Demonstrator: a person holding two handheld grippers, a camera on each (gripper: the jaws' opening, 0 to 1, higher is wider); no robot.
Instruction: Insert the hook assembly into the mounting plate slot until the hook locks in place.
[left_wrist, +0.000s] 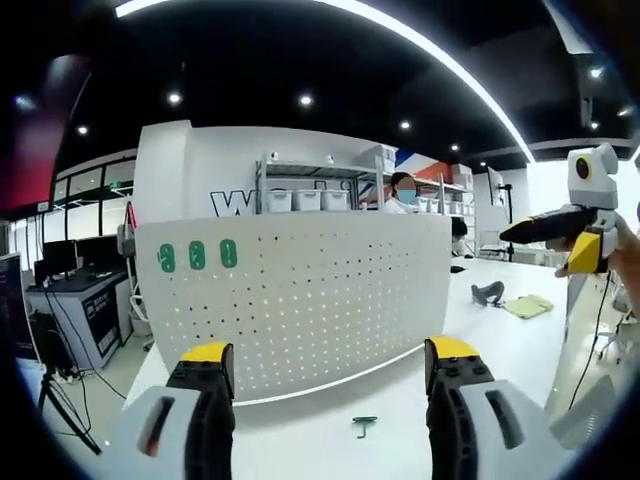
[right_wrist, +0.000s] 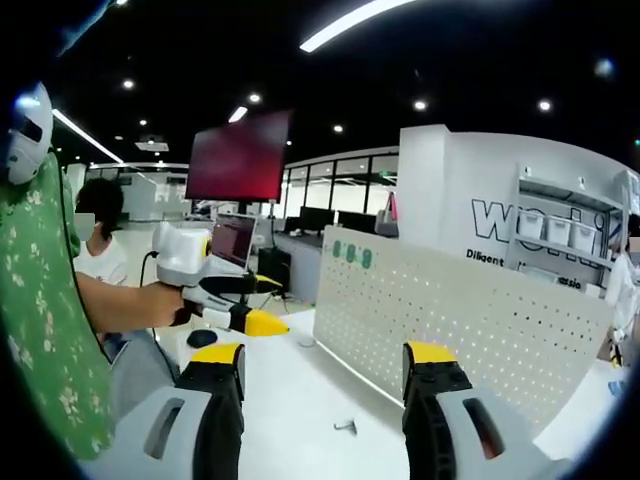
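Note:
A white perforated mounting plate (left_wrist: 300, 300) stands upright on the white table (left_wrist: 320, 445), with three green pieces (left_wrist: 196, 255) fixed at its top left corner. A small green hook (left_wrist: 364, 426) lies on the table just in front of the plate, between my left gripper's jaws. My left gripper (left_wrist: 330, 350) is open and holds nothing. In the right gripper view the plate (right_wrist: 470, 320) runs to the right and the hook (right_wrist: 346, 427) lies near its foot. My right gripper (right_wrist: 325, 350) is open and empty. The left gripper (right_wrist: 268, 303) hangs above the table, left of the plate.
A person (left_wrist: 403, 192) stands behind the plate by a shelf of white bins (left_wrist: 310, 198). A black object (left_wrist: 487, 293) and a yellow-green cloth (left_wrist: 528, 305) lie on the table to the right. A seated person (right_wrist: 100, 240), desks with monitors (right_wrist: 232, 240) and a dark mouse-like item (right_wrist: 202, 338) are to the left.

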